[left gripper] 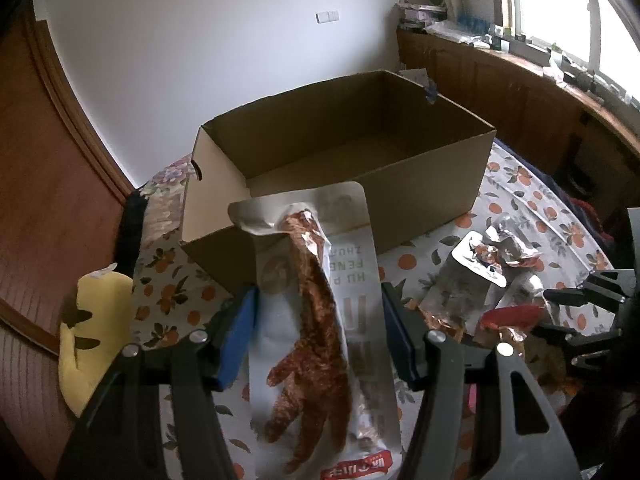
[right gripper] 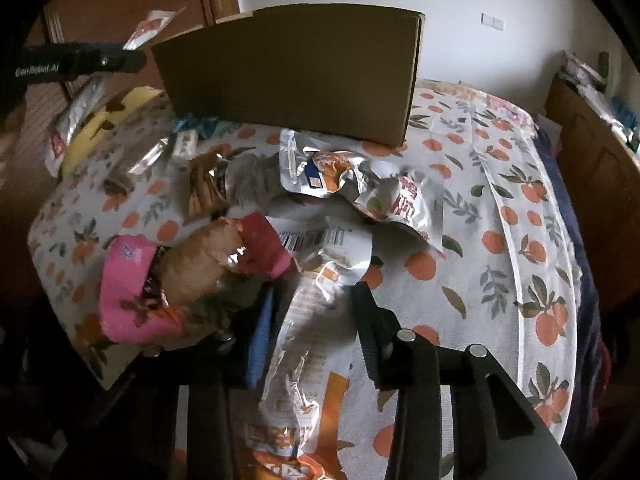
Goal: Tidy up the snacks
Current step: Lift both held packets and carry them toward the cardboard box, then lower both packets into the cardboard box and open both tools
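Observation:
My left gripper (left gripper: 318, 304) is shut on a silver chicken-foot snack packet (left gripper: 320, 320) and holds it in the air just in front of the open cardboard box (left gripper: 420, 184), whose inside looks bare. My right gripper (right gripper: 314, 304) is shut on a silver and orange snack packet (right gripper: 316, 344) at the near edge of a pile of snack packets (right gripper: 340, 184) on the table. The box (right gripper: 288, 76) stands behind the pile. The left gripper (right gripper: 80, 62) shows at the upper left of the right wrist view, its packet (right gripper: 150, 26) sticking out past it.
The table has an orange-print cloth (right gripper: 500, 248). A pink packet (right gripper: 128, 292) and a brown one (right gripper: 206, 188) lie left in the pile. A yellow soft toy (left gripper: 92, 328) sits at the table's left edge. A wooden cabinet (left gripper: 520, 96) with clutter stands under the window.

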Available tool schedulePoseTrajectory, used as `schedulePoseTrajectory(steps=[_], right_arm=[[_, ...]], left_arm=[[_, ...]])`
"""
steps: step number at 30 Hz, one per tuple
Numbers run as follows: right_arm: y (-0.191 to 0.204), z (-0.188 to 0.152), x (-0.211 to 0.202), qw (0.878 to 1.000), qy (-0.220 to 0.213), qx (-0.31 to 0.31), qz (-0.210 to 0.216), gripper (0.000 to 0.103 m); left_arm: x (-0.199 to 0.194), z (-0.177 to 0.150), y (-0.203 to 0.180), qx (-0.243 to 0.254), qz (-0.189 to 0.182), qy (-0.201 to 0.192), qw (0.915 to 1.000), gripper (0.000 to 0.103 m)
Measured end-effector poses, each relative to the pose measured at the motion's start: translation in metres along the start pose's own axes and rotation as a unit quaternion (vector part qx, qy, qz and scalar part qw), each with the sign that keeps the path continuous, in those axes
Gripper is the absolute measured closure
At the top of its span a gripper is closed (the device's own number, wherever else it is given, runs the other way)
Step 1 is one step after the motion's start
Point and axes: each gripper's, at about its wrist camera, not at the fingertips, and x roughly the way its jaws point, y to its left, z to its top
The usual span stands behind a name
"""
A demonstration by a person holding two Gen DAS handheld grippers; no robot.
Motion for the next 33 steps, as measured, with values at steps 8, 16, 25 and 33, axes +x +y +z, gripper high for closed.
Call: schedulePoseTrajectory(steps=[8,16,25,33], right_arm=[[0.002,0.008,-0.017,1.000,-0.021,-0.005,-0.005,0.068],[-0.006,0.034,-0.048,0.998,-0.060,-0.007,-0.015,0.070],[-0.003,0.092,-0.081,0.993,-0.110,-0.037,-0.024,0.070],[-0.005,0.168,-0.090,0.989,-0.138,-0.051,-0.023,0.070]], left_arm=[[-0.006,0.001,0.000,-0.008,-0.021,-0.013,0.9997,0.043],[-0.020,0.013,0.005,-0.024,-0.043,-0.045,0.9978,0.043],[-0.032,0.044,0.018,-0.038,-0.063,-0.086,0.9936,0.043],[-0.027,0.093,0.037,-0.036,-0.069,-0.103,0.9916,0.042]])
